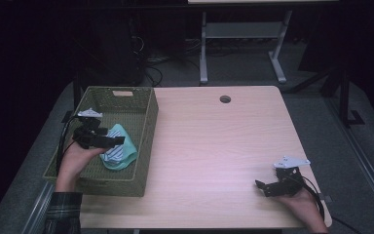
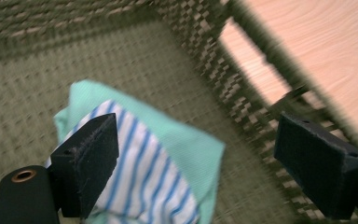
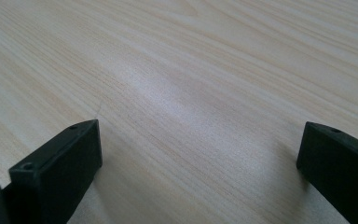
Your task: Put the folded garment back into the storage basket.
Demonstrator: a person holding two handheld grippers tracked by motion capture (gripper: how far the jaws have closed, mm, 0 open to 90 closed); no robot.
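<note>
**Cloth in the basket, jaws apart above it**

While the jaws of the left gripper stand wide apart, nothing is clamped between them: in the left gripper view one black pad sits at the lower left of the frame over the striped part of the cloth, the other at the lower right against the woven wall. Whether the left pad touches the fabric or hangs just above it, I cannot tell. The cloth, mint green with a blue-and-white striped piece folded into it, lies crumpled on the floor of the green woven basket. Seen from the high view, the left gripper hovers over the basket at the left of the frame, with the cloth near the basket's right wall.

Lower right in the high view, the right gripper rests low on the wooden surface, well apart from the basket. Its jaws are also spread, and the right gripper view shows bare wood grain between them.

Judging from how things lie, the cloth is already inside the basket, so if putting it there is the job, it looks nearly finished, with only the left hand's withdrawal left. If the cloth is to come out, the grasp is not yet made.
</note>
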